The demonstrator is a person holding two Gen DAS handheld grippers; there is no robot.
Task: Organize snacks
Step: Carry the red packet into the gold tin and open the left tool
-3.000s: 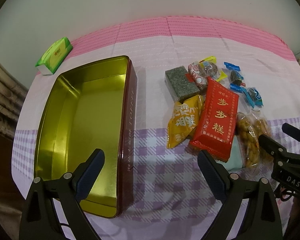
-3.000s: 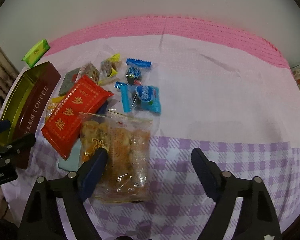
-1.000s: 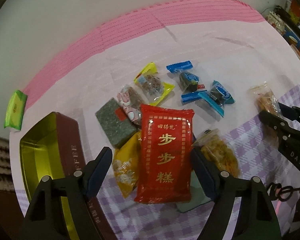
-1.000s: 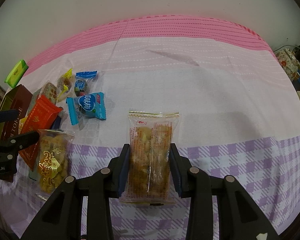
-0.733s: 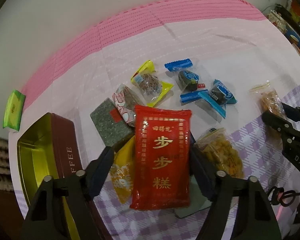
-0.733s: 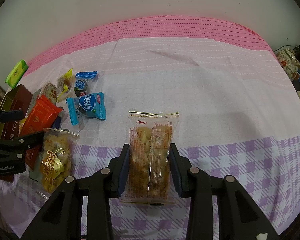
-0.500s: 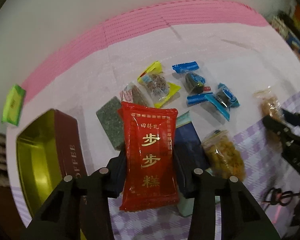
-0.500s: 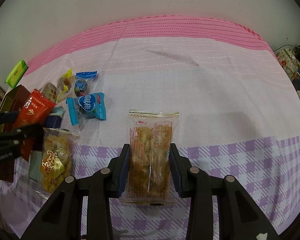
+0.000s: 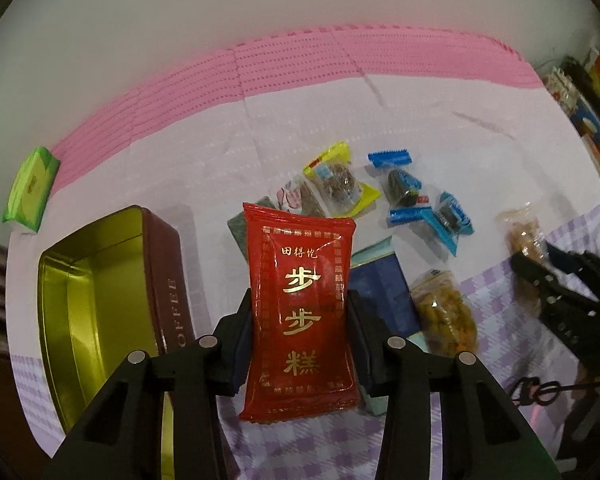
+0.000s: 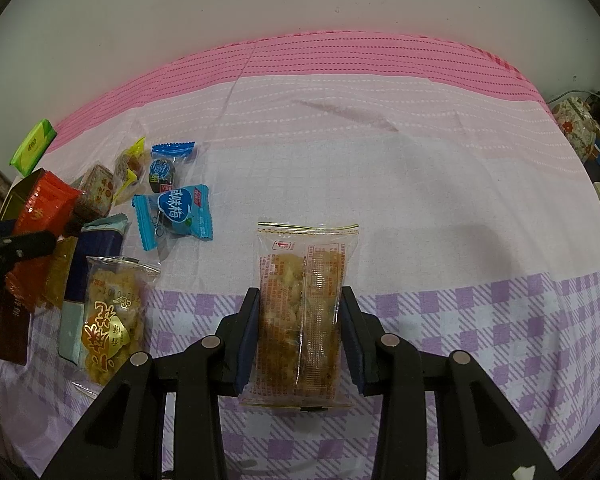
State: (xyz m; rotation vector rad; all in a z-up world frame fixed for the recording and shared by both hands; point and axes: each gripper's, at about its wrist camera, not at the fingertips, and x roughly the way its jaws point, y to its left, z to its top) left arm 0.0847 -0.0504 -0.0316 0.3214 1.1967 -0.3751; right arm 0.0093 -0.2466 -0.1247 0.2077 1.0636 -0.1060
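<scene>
Left wrist view: left gripper [image 9: 300, 322] has its jaws pinched on the long sides of the red snack packet [image 9: 302, 308]. A second ago the jaws stood spread to either side of the packet, which lay flat on the pile; now it is clamped and lifted clear of the tablecloth [image 9: 292, 120]. The lift has uncovered a dark blue packet [image 9: 384, 292], previously hidden. The open toffee tin [image 9: 96, 300] sits to the left, empty inside. Yellow-wrapped candy [image 9: 340, 180], two blue-wrapped candies [image 9: 420, 200] and a clear bag of golden snacks [image 9: 446, 312] lie unmoved beyond and to the right. Green tissue pack [image 9: 30, 190] at the far left edge of the cloth.

Right wrist view: right gripper [image 10: 300, 332] has its jaws pinched on a clear biscuit packet [image 10: 306, 308], held upright between the pads; grip and position unchanged from a second ago. At the left edge, the red packet [image 10: 40, 216] now stands raised in the other gripper, where it earlier lay low against the pile.
</scene>
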